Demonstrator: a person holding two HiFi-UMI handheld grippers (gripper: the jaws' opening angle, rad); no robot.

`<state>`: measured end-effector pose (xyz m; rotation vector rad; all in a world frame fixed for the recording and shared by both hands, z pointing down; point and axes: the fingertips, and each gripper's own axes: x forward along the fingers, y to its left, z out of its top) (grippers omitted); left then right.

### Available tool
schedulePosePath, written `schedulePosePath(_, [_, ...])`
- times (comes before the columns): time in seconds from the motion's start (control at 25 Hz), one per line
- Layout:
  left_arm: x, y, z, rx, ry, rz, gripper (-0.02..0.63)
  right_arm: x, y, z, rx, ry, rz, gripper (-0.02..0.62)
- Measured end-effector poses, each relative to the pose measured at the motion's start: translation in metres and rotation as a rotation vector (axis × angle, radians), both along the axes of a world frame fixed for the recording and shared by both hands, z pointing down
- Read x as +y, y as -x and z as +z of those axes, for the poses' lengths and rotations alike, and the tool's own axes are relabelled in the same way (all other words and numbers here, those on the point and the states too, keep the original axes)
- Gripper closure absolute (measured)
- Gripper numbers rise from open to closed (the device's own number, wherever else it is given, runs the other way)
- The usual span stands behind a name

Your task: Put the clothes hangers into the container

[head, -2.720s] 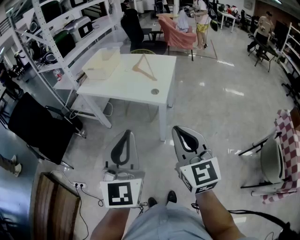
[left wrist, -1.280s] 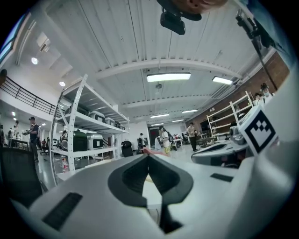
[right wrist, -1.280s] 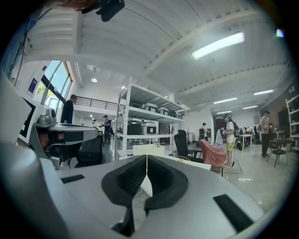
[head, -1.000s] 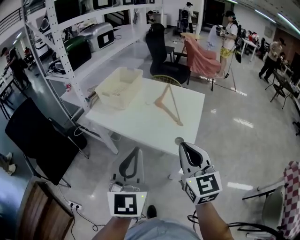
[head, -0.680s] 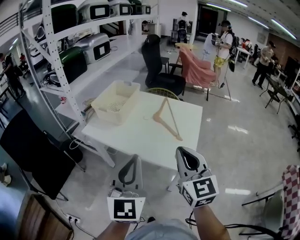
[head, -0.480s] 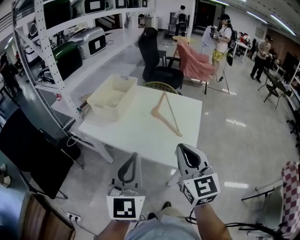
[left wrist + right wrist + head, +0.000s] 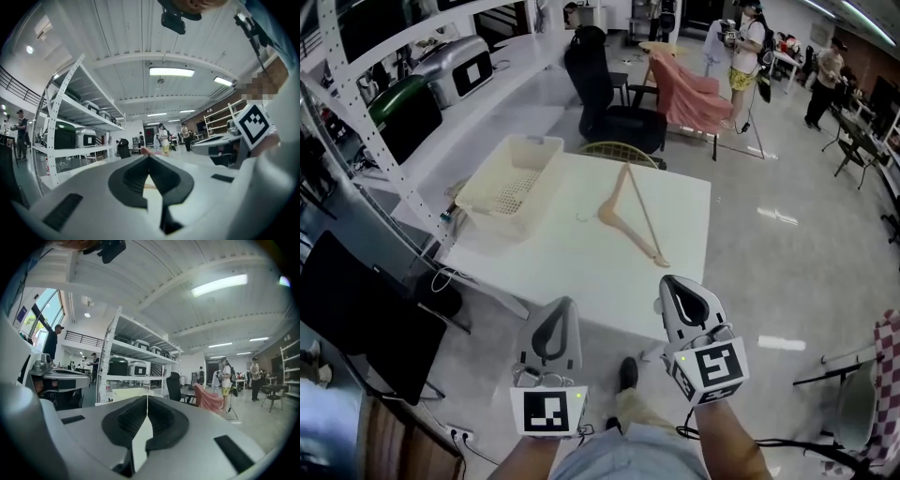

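White table (image 7: 572, 267) and hanger (image 7: 605, 217) nearer than before

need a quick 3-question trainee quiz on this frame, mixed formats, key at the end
1. True or false: the wooden clothes hanger already lies inside the cream container.
2. Where on the white table does the container sit, seen from the person? A) far left corner B) near right corner C) dead centre
3. Fill in: the fingers of the left gripper and the right gripper are both ____, with nothing between them.

Key
1. False. It lies flat on the tabletop, to the right of the container and apart from it.
2. A
3. shut
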<state>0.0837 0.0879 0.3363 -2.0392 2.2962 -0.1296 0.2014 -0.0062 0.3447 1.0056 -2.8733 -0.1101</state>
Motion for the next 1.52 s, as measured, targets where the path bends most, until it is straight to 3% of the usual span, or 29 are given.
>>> schedulePosePath(0.12, [-0.032,0.011,0.007,-0.041,0.018,0.012,0.595,-0.032,0.007,0.008,-0.005,0.024,0.017,0.583])
schedulePosePath(0.32, [-0.095,0.022,0.006,-0.045,0.040,0.012,0.595,-0.094,0.019,0.015,-0.005,0.057,0.014,0.583])
schedulePosePath(0.68, [-0.172,0.054,-0.013,-0.071,0.040,-0.034,0.595,-0.178,0.066,0.004,-0.005,0.056,-0.055,0.583])
schedulePosePath(1.12, [-0.195,0.080,-0.028,-0.065,0.012,-0.094,0.594,-0.213,0.100,-0.012,-0.005,0.013,-0.113,0.583])
schedulePosePath(1.52, [-0.242,0.114,0.005,0.004,0.054,-0.033,0.595,-0.242,0.134,0.038,0.091,0.087,-0.100,0.583])
